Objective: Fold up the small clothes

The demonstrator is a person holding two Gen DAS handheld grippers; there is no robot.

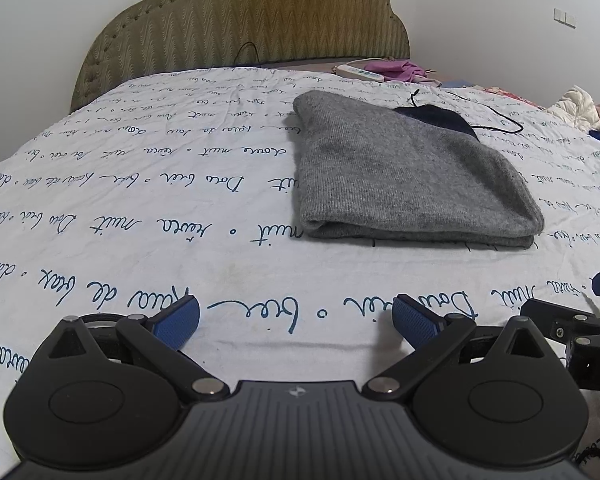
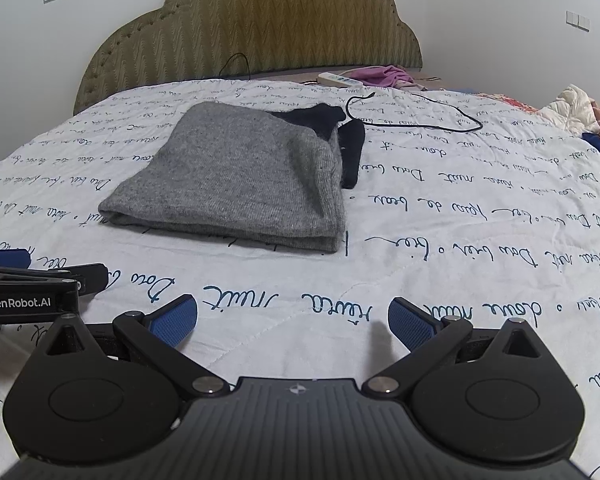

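A bed fills both views, covered by a white quilt [image 1: 140, 200] printed with rows of dark blue cursive script; the writing reads upside down and only scraps such as "nuit" can be made out. An olive padded headboard [image 1: 244, 20] stands against a white wall with sockets. The folded grey sweater [image 1: 400, 176] lies flat in the middle of the quilt, a dark garment [image 2: 350, 148] poking out at its far right edge. Beyond it, near the head of the bed, lie a black cable [image 2: 420, 120], a white power strip [image 2: 338, 79] and pink cloth [image 2: 384, 74]. The left gripper [image 1: 296, 320] and right gripper [image 2: 292, 318] sit side by side over the near edge, both with fingers spread and empty, bare quilt between them and the sweater. "GenRobot.AI" is printed on the left gripper's side.
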